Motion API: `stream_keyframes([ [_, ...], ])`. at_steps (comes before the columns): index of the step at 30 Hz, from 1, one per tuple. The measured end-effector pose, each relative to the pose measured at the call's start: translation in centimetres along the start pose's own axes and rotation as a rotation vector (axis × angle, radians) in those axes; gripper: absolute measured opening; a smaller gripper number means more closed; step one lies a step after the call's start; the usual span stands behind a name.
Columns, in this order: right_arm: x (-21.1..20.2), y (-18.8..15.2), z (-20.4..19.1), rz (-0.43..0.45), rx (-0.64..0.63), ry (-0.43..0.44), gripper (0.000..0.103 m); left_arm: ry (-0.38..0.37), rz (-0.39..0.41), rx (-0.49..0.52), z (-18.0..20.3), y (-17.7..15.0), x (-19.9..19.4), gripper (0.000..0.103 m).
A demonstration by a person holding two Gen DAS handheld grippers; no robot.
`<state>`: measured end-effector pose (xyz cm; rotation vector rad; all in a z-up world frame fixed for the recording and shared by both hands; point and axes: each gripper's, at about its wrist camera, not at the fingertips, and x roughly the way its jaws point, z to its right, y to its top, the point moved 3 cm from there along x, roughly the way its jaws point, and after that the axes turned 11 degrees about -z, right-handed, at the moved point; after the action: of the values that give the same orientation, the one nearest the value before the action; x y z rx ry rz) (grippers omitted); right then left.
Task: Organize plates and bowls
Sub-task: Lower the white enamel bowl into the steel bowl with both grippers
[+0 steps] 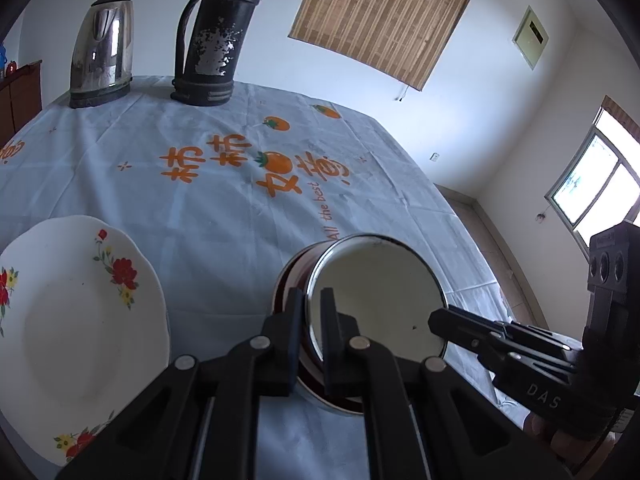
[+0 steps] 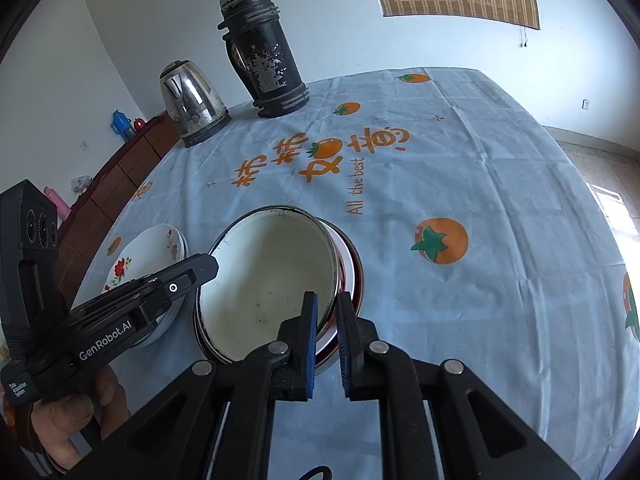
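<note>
Left hand-held gripper clamps the near rim of the white enamel bowl; right hand-held gripper pinches its opposite rim. The bowl sits tilted in a red-rimmed bowl on the tabletop, beside the floral plate.

Both wrist views close, angled down; share bowl, left from left side.

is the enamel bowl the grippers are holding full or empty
Empty. The bowl shows a bare cream inside with a few dark specks in both wrist views, nothing in it.
</note>
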<state>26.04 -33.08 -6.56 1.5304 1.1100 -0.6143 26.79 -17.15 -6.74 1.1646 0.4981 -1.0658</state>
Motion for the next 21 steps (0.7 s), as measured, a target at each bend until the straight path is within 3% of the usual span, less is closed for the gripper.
stream_keyframes([
  [21,-0.18,-0.3,-0.05,0.028,-0.012,0.0,0.012,-0.01,0.002,-0.001,-0.17,0.11,0.03,0.004],
])
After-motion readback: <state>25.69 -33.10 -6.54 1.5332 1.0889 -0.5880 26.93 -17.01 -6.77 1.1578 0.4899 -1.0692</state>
